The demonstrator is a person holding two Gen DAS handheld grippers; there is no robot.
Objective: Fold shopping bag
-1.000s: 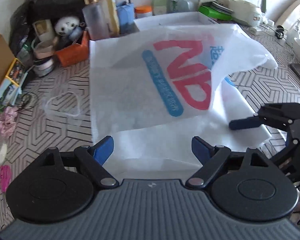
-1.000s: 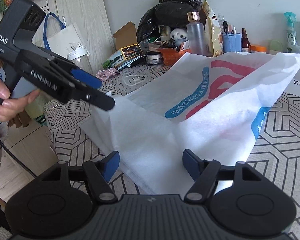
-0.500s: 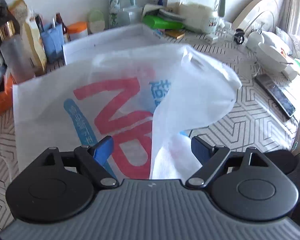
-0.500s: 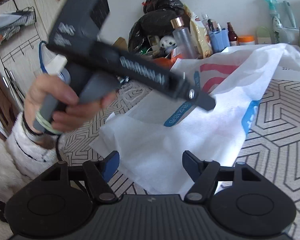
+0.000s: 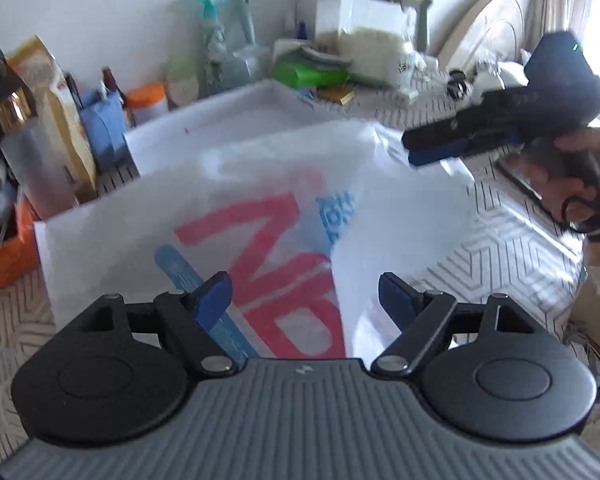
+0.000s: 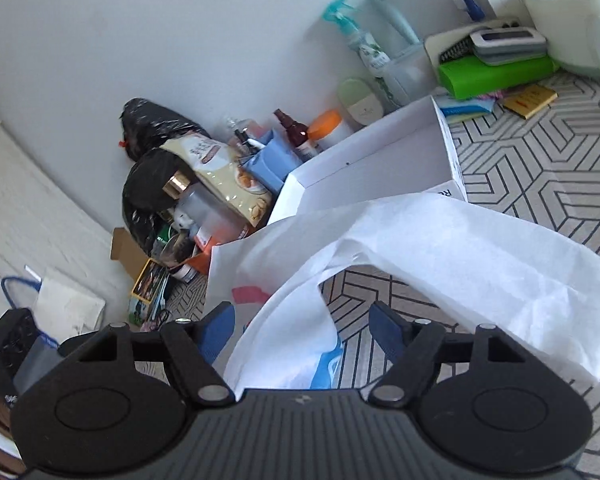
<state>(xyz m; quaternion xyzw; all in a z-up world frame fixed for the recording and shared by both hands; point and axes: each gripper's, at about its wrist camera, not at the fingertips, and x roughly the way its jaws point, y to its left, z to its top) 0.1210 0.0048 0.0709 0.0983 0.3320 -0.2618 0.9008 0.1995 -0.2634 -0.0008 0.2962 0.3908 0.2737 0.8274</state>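
Left gripper (image 5: 305,294): fingers spread wide, nothing between them; white non-woven shopping bag with red and blue print (image 5: 236,216) lies ahead on the patterned table (image 5: 496,240), its near edge hidden under the body. Frame blurred. Right gripper (image 6: 302,320): jaws wide, bag handle loop draped between, contact unclear.

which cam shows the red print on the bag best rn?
Left wrist. The shopping bag faces it, and the red print is large and almost whole, though motion-blurred. In the right wrist view the bag shows mostly plain white, with only a red sliver near the left gripper's fingers.
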